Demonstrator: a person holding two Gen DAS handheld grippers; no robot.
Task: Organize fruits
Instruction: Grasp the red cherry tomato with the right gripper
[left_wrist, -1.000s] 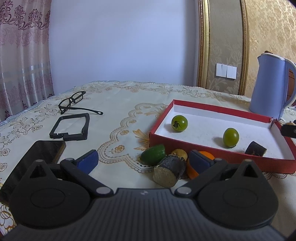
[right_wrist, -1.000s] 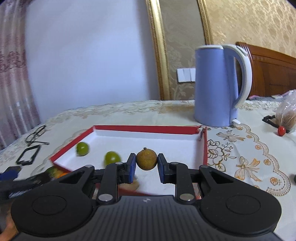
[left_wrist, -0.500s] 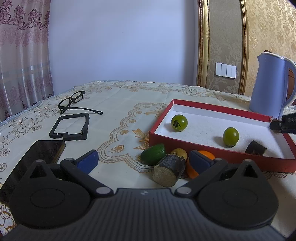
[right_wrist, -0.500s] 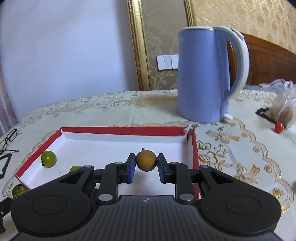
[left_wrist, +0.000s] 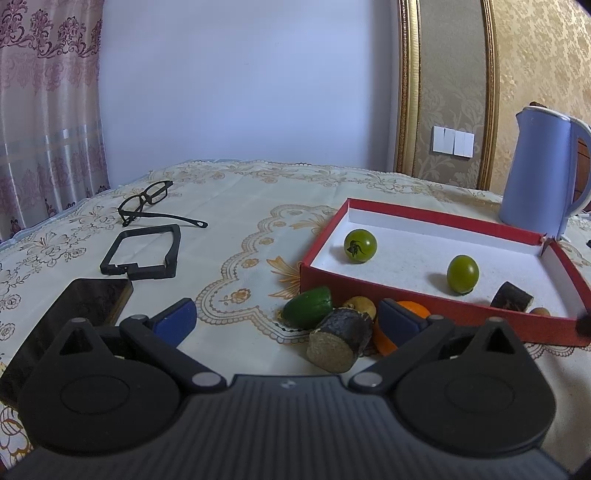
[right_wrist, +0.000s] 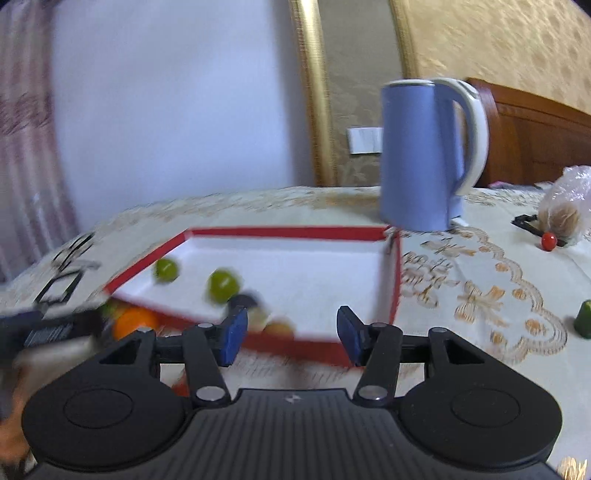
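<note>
The right gripper's (right_wrist: 290, 334) fingers are seen apart, having just been opening, with nothing clamped between them; a small brown fruit (right_wrist: 279, 328) lies blurred in the box (right_wrist: 395, 280) by its near wall. The left gripper's (left_wrist: 286, 321) fingers are held wide apart and empty over the tablecloth (left_wrist: 236, 206). Just outside the box's near wall, a cane piece (left_wrist: 338, 341), an avocado (left_wrist: 308, 306), an orange (left_wrist: 410, 308) and a second brown fruit (left_wrist: 360, 304) are bunched together. Inside the box, two green tomatoes (left_wrist: 360, 245) and a dark piece (left_wrist: 511, 295) are spread apart. A phone (left_wrist: 74, 306), a frame (left_wrist: 144, 251) and glasses (left_wrist: 147, 197) are ranged toward the left edge. A kettle (left_wrist: 535, 173) stands behind the box's far right corner.
</note>
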